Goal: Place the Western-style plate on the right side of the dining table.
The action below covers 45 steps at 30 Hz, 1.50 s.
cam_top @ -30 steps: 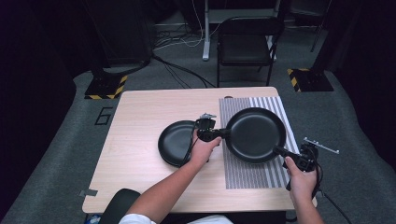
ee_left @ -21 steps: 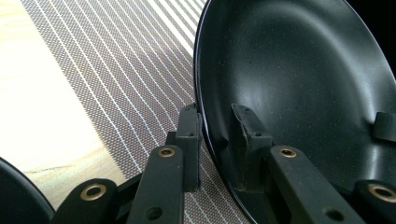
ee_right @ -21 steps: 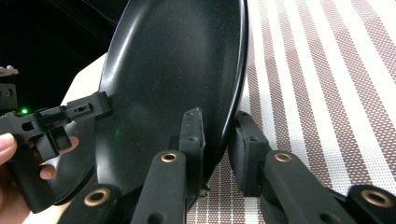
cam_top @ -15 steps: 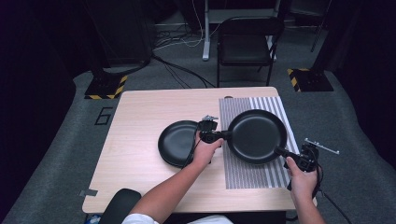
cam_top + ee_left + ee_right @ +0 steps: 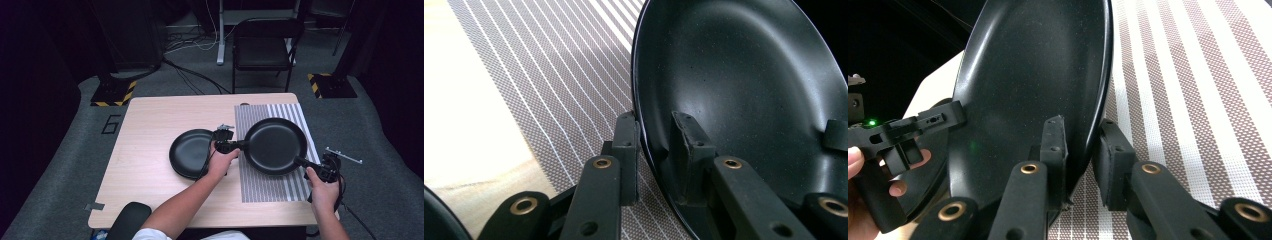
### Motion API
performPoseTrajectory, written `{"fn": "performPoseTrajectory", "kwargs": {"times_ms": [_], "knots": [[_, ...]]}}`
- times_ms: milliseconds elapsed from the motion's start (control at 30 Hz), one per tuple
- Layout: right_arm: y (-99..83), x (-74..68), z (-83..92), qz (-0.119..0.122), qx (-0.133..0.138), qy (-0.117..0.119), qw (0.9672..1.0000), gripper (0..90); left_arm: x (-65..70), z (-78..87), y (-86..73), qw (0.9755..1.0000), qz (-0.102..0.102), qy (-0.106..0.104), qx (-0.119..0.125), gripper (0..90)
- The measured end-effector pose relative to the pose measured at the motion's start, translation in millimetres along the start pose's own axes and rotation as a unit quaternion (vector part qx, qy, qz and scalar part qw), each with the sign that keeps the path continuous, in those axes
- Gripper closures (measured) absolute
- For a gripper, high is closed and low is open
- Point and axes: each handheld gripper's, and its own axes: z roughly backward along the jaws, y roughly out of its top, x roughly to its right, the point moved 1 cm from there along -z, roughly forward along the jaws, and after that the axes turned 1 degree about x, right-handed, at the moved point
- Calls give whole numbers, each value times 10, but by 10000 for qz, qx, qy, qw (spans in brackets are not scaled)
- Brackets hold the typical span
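Left hand-held gripper [image 5: 225, 145] clamped on rim of large round black frying pan [image 5: 274, 145]; right hand-held gripper [image 5: 320, 168] clamped on opposite rim, near handle, above striped placemat [image 5: 260, 187].

A light wooden table [image 5: 150, 130] stands on grey carpet [image 5: 60, 165], and a striped grey-and-white placemat [image 5: 270, 187] covers the part of it under and beyond the jaws. Well past the jaws, a black folding chair [image 5: 263, 50] stands beside a pale metal post [image 5: 220, 35], with cables [image 5: 190, 75] trailing over the floor. Two yellow-and-black striped bases [image 5: 111, 94] sit near the table's far corners, and the surroundings are dark.
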Motion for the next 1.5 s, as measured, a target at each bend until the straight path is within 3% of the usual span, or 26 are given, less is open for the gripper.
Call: {"fn": "performPoseTrajectory", "kwargs": {"times_ms": [200,233,467,967,1200,1300,1500], "knots": [[-16,46,-6,-49,-58,-53,10000,759,-16,-63,-40,10000,25,20,-56,740],[-17,59,-13,-13,-58,-53,10000,759,-17,-86,-47,9999,159,1,-68,740],[11,102,-84,-128,-109,-102,9998,762,-62,-156,-64,9997,241,19,-82,741],[52,175,-237,-170,-141,-191,9996,767,-154,-291,-90,9988,441,186,-128,739],[98,209,-284,-310,-95,-169,9993,773,-131,-316,-57,9984,468,300,-118,737],[110,217,-297,-347,-74,-160,9992,778,-136,-330,-43,9985,391,360,-137,736],[130,253,-330,-311,-79,-147,9994,780,-129,-376,-36,9977,482,447,-137,736]]}}
